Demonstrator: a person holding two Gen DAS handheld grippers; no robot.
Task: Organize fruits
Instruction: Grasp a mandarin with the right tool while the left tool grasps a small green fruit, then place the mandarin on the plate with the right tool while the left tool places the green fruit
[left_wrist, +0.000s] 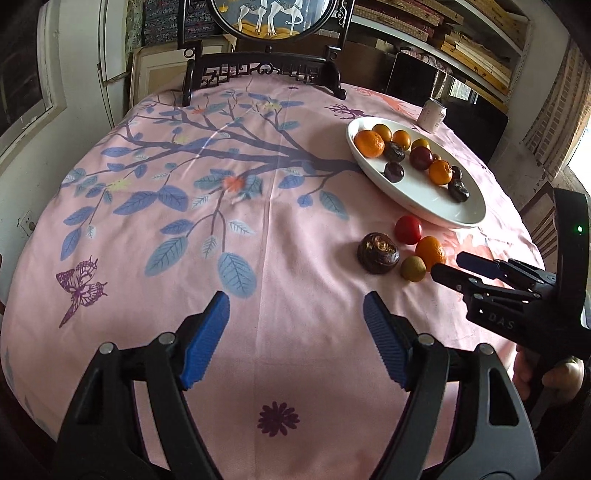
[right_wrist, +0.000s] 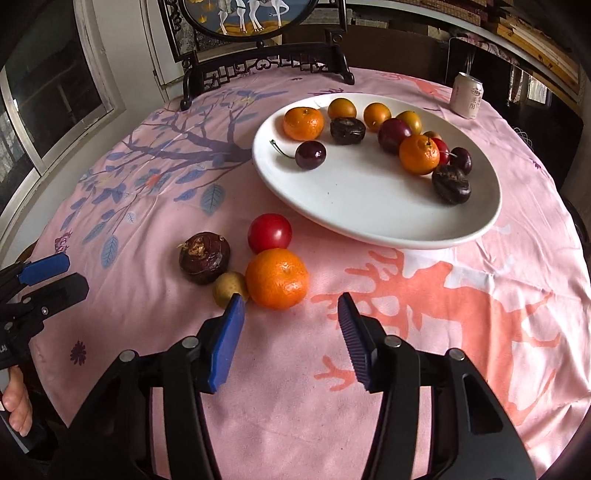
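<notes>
Small tan fruit (right_wrist: 229, 287) — half behind fingertip (right_wrist: 236, 306)

**Table Surface and Contents**

Round table (right_wrist: 480, 332) under pink printed cloth. Ahead of right tongs (right_wrist: 291, 328): mandarin (right_wrist: 277, 278), red fruit (right_wrist: 269, 233), dark chestnut (right_wrist: 204, 257), small tan fruit (right_wrist: 229, 283), clustered. Beyond: white plate (right_wrist: 369, 206). Far right: can (right_wrist: 466, 95).

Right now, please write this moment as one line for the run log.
left gripper: open, empty | right gripper: open, near loose mandarin | four fruits off plate | can upright
</notes>
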